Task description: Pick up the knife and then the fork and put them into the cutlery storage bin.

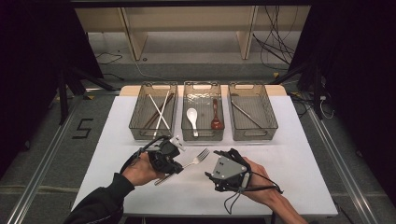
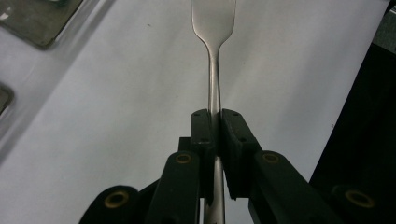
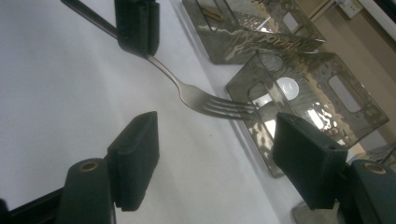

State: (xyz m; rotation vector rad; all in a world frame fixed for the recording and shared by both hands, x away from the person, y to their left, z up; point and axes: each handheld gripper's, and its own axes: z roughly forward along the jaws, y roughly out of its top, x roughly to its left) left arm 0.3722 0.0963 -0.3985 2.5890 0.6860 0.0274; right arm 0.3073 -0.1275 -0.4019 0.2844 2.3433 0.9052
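Note:
A metal fork (image 1: 198, 157) is held by its handle above the white table (image 1: 289, 154), tines pointing toward the bins. My left gripper (image 1: 176, 165) is shut on that handle. In the left gripper view the pads (image 2: 205, 130) pinch the fork's stem (image 2: 213, 70). My right gripper (image 1: 214, 164) sits just right of the fork head, with a grey plate on top. In the right gripper view its jaws (image 3: 215, 123) stand wide apart with nothing between them; the fork tines (image 3: 219, 106) and the left gripper's pads (image 3: 137, 25) lie ahead.
Three clear bins stand in a row at the back of the table. The left bin (image 1: 135, 116) holds chopsticks (image 1: 161, 109). In the middle bin (image 1: 201, 84) lie a white spoon (image 1: 192, 116) and a brown spoon (image 1: 215, 122). The right bin (image 1: 273, 119) holds a thin metal utensil (image 1: 245, 113).

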